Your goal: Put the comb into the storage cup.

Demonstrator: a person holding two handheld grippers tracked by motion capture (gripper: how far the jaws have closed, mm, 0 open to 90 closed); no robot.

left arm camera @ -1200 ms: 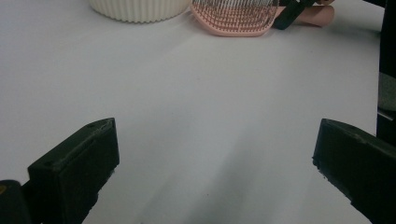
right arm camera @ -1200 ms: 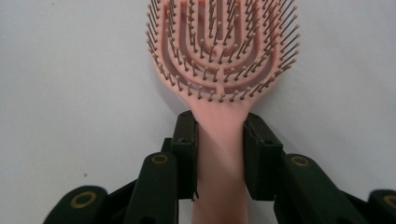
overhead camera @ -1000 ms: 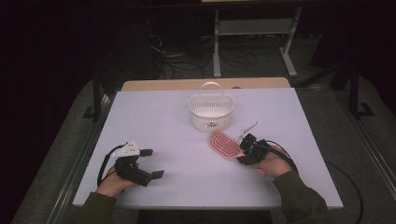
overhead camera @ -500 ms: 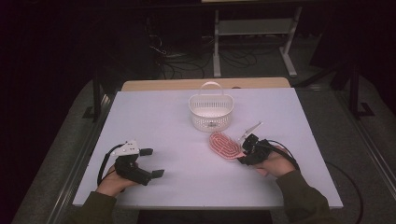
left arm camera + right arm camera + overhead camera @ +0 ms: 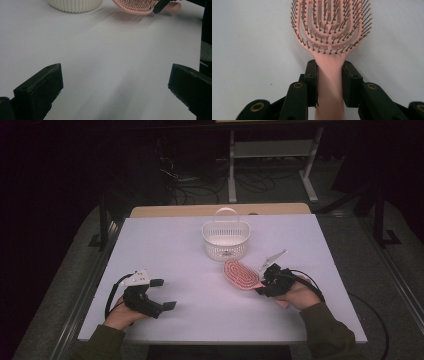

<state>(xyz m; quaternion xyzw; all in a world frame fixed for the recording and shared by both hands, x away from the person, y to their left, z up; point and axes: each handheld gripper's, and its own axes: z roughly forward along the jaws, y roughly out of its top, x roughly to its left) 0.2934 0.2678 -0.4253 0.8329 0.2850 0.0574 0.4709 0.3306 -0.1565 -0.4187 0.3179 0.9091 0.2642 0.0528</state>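
Pink hairbrush [image 5: 331, 32] handle clamped by right gripper [image 5: 329, 75] fingers, left gripper [image 5: 115, 82] fingers spread wide, empty, white basket [image 5: 226, 239] beyond

A white ribbed basket [image 5: 226, 240] with an arched handle stands upright at the middle of the counter [image 5: 165, 245], toward its far edge. The counter's top is pale and matte, with a wooden strip [image 5: 200, 210] along its far side. Behind it, cables [image 5: 185, 187] lie on the dark floor beside a light metal frame [image 5: 270, 150].
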